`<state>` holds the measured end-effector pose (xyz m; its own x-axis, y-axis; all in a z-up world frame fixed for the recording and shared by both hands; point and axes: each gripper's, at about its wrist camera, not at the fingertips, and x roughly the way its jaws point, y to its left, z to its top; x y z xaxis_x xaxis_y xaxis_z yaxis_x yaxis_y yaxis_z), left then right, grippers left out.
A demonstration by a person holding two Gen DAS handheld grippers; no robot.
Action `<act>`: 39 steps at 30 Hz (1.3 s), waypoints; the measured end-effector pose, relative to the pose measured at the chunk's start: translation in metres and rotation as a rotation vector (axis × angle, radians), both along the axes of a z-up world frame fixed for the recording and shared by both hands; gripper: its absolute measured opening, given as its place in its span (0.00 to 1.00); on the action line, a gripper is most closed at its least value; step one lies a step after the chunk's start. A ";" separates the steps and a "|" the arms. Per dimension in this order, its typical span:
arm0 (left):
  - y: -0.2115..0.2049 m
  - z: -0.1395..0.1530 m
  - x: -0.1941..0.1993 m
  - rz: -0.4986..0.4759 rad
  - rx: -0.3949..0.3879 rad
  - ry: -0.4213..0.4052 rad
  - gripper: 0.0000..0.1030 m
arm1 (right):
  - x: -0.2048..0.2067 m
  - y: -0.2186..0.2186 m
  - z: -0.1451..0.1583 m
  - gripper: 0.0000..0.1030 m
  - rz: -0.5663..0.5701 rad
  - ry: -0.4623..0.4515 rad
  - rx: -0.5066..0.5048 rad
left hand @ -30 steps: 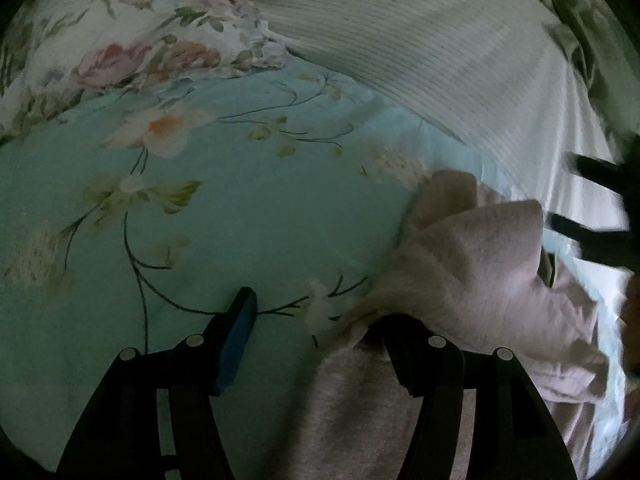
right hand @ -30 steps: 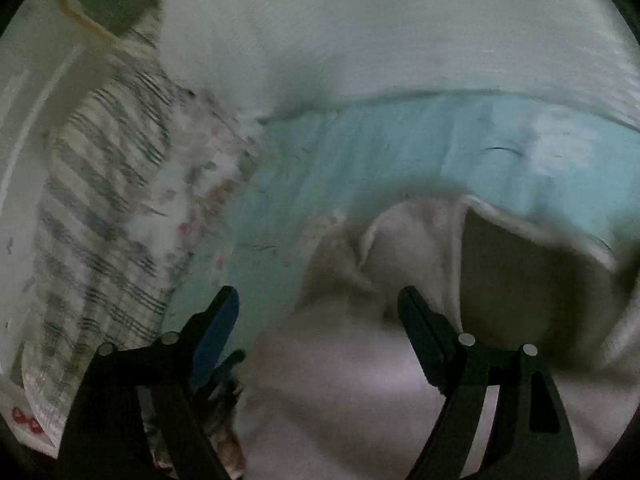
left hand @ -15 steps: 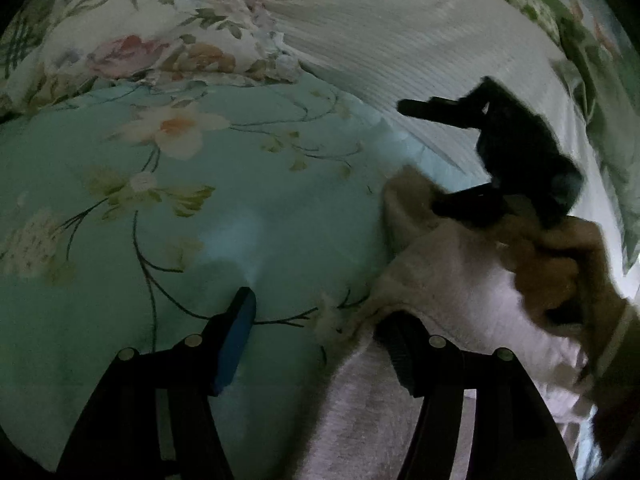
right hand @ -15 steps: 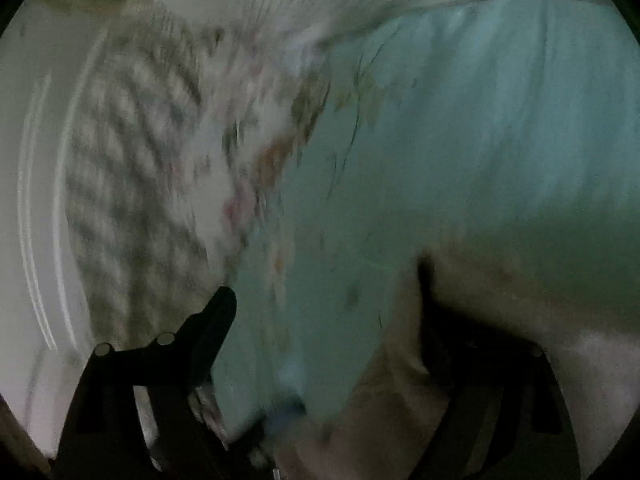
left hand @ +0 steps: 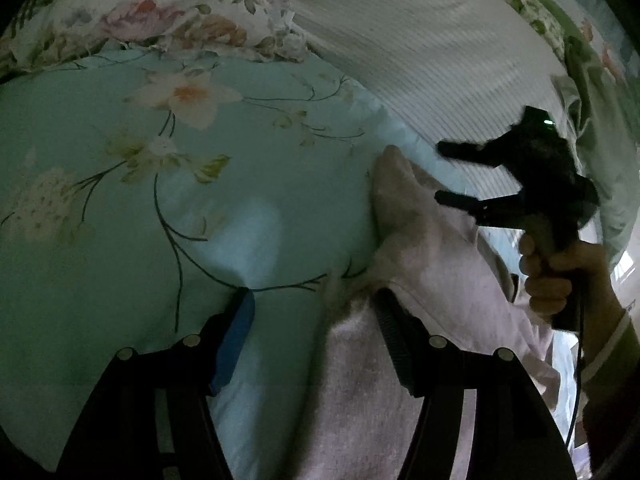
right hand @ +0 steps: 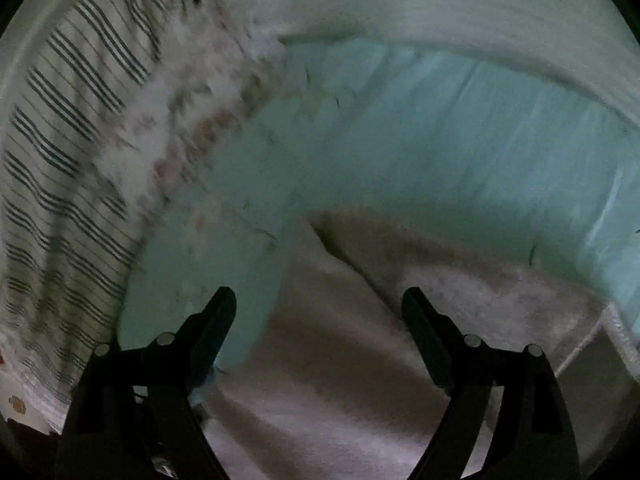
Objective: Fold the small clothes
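A pale pink fleecy garment [left hand: 424, 264] lies on a light turquoise floral bedsheet [left hand: 120, 208]. My left gripper [left hand: 316, 300] is open low over the garment's left edge, its right finger on the cloth and its blue-padded left finger over the sheet. My right gripper [left hand: 444, 172] shows in the left wrist view, open, above the garment's far corner, held by a hand [left hand: 560, 268]. In the right wrist view the right gripper [right hand: 320, 300] is open and empty over the garment [right hand: 360, 340], which has a fold ridge running across it.
A white ribbed blanket [left hand: 420, 48] lies beyond the garment. A floral pillow [left hand: 172, 24] sits at the far left. The right wrist view shows striped fabric [right hand: 60, 128] at the left and the white blanket [right hand: 400, 0] at the top.
My right gripper has swung from the garment's right side to its far corner and stands open there. My left gripper has barely moved. The garment's far part now lies flatter.
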<state>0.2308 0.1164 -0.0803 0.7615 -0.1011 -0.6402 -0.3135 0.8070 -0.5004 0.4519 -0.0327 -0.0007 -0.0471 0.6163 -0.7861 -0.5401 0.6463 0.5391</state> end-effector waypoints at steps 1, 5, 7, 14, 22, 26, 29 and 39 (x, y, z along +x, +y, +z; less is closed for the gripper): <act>-0.001 0.000 0.002 -0.003 0.005 0.005 0.64 | 0.000 0.006 -0.010 0.83 0.025 0.020 -0.012; -0.004 0.000 -0.001 0.035 0.039 -0.008 0.64 | -0.001 0.026 -0.025 0.84 0.066 0.138 0.187; 0.001 0.000 -0.006 0.086 0.038 -0.018 0.64 | 0.002 0.031 -0.029 0.87 0.023 0.211 0.341; 0.021 -0.002 -0.014 0.141 -0.040 -0.027 0.58 | -0.003 -0.023 -0.013 0.88 -0.293 0.062 0.356; -0.008 0.039 0.032 -0.117 0.022 0.014 0.71 | -0.086 -0.097 0.026 0.88 -0.388 0.002 0.453; -0.032 0.039 0.078 -0.146 0.308 0.172 0.70 | -0.140 -0.149 0.023 0.88 -0.497 -0.025 0.467; -0.027 0.016 0.083 -0.164 0.378 0.261 0.61 | -0.175 -0.194 0.026 0.88 -0.581 -0.079 0.416; -0.011 0.055 0.063 -0.176 0.209 0.090 0.58 | -0.242 -0.338 0.044 0.74 -0.877 -0.269 0.256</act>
